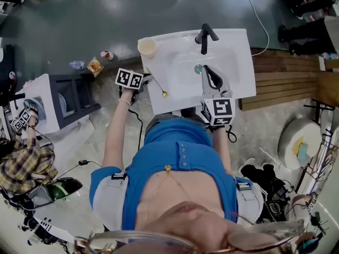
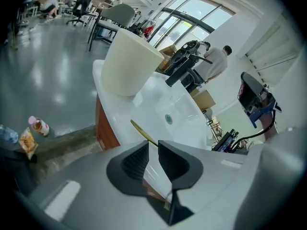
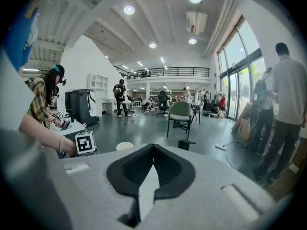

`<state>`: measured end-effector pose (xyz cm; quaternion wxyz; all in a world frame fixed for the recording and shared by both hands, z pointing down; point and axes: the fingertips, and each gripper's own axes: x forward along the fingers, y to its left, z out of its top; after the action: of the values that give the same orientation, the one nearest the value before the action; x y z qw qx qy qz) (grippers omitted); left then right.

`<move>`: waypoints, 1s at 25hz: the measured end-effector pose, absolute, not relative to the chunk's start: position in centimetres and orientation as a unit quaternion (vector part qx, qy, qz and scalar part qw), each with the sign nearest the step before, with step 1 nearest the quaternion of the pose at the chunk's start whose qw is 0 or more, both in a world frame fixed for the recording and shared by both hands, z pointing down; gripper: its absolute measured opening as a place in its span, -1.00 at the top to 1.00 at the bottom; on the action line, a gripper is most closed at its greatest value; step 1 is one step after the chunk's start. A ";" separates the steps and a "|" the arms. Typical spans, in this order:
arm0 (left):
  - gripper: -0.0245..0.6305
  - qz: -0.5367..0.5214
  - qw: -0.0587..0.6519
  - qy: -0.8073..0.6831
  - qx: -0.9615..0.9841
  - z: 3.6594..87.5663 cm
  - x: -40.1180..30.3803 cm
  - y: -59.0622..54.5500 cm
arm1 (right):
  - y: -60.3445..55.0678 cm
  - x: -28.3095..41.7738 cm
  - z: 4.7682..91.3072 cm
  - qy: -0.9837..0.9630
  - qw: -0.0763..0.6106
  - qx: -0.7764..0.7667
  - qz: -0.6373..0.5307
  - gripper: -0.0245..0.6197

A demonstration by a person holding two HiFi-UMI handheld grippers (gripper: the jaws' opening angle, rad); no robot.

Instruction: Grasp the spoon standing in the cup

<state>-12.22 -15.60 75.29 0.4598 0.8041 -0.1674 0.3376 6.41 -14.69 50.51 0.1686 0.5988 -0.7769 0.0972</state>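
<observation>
Cup (image 1: 146, 47): cream, upright on the sink (image 1: 239, 57) counter's 11 o'clock corner. Head view shows the inside bare, nothing sticking out of it. Sink basin holds only the drain (image 1: 198, 68), with the black faucet (image 1: 205, 36) at 12 o'clock of it.

Spoon (image 1: 158, 84): gold, out of the cup, over the counter's left rim at about 5 o'clock of the cup. Long axis runs 11 to 5 in head view. Thin handle end points at 11 toward the cup, bowl end at 5 toward me. Whether it touches the counter I can't tell.

My left gripper (image 1: 145, 80): comes in from 9 o'clock across the rim, jaws pinched down to a narrow slit on the spoon handle. In the left gripper view the handle tip pokes out past the jaw tips toward the cup. Left forearm stretched straight from 6 to 12 beside the sink, marker cube on top.

My right gripper (image 1: 207, 72): over the basin, tips near the drain and pointing to 11, jaws closed together with nothing between them. Right gripper view looks level out over the room.
</observation>
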 end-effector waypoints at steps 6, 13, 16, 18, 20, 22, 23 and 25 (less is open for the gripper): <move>0.71 0.355 0.434 -0.192 0.805 75.4 -11.7 -15.5 | -14.1 8.2 50.3 -0.779 0.164 0.598 0.095 0.91; 0.74 0.384 0.385 -0.222 0.809 75.2 -11.7 -15.0 | -13.9 9.1 49.9 -0.787 0.156 0.591 0.088 0.91; 0.78 0.381 0.384 -0.230 0.809 74.8 -11.6 -14.6 | -13.9 9.3 49.7 -0.792 0.156 0.584 0.087 0.91; 0.82 0.376 0.384 -0.237 0.809 74.6 -11.5 -14.4 | -14.0 9.2 49.8 -0.796 0.157 0.578 0.088 0.91; 0.83 0.369 0.385 -0.244 0.810 74.3 -11.3 -14.1 | -14.0 9.1 50.0 -0.800 0.159 0.572 0.089 0.91; 0.88 0.360 0.386 -0.250 0.812 73.9 -11.1 -13.8 | -14.0 8.8 50.0 -0.804 0.161 0.565 0.087 0.91; 0.92 0.355 0.386 -0.253 0.813 73.6 -10.9 -13.7 | -14.0 8.7 50.0 -0.807 0.162 0.562 0.086 0.91; 0.92 0.345 0.384 -0.257 0.817 73.0 -10.6 -13.5 | -14.0 8.3 50.1 -0.812 0.166 0.553 0.083 0.91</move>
<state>-10.60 -13.53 72.98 0.3843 0.8169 -0.2567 0.3449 8.34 -14.03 50.08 0.1661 0.5534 -0.8120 0.0832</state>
